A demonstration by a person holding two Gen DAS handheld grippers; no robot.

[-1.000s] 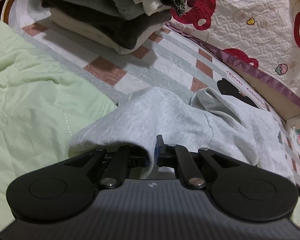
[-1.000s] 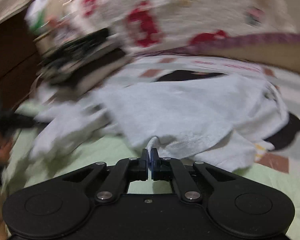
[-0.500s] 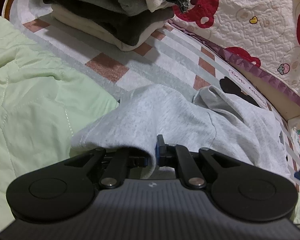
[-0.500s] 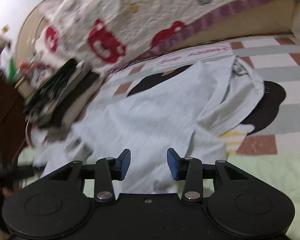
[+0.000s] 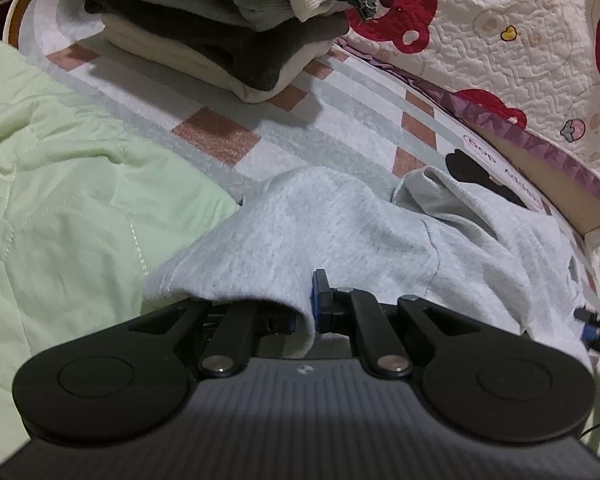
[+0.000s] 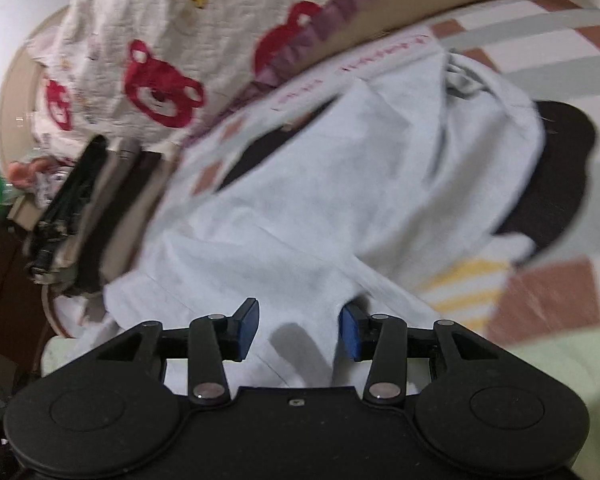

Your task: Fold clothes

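The left gripper point(image 5: 311, 312) is closed on a fold of the grey garment point(image 5: 340, 236), which lies crumpled on the bed sheet point(image 5: 340, 120) in the middle of the frame, beside the green quilt point(image 5: 60, 208) at left. In the right wrist view the right gripper point(image 6: 298, 326) is wide open and holds nothing, with the garment point(image 6: 340, 200) spread between and beyond its pads point(image 6: 247, 322). A pile point(image 5: 228, 28) of folded clothes sits at upper left, near the bear-print quilt point(image 5: 520, 48).
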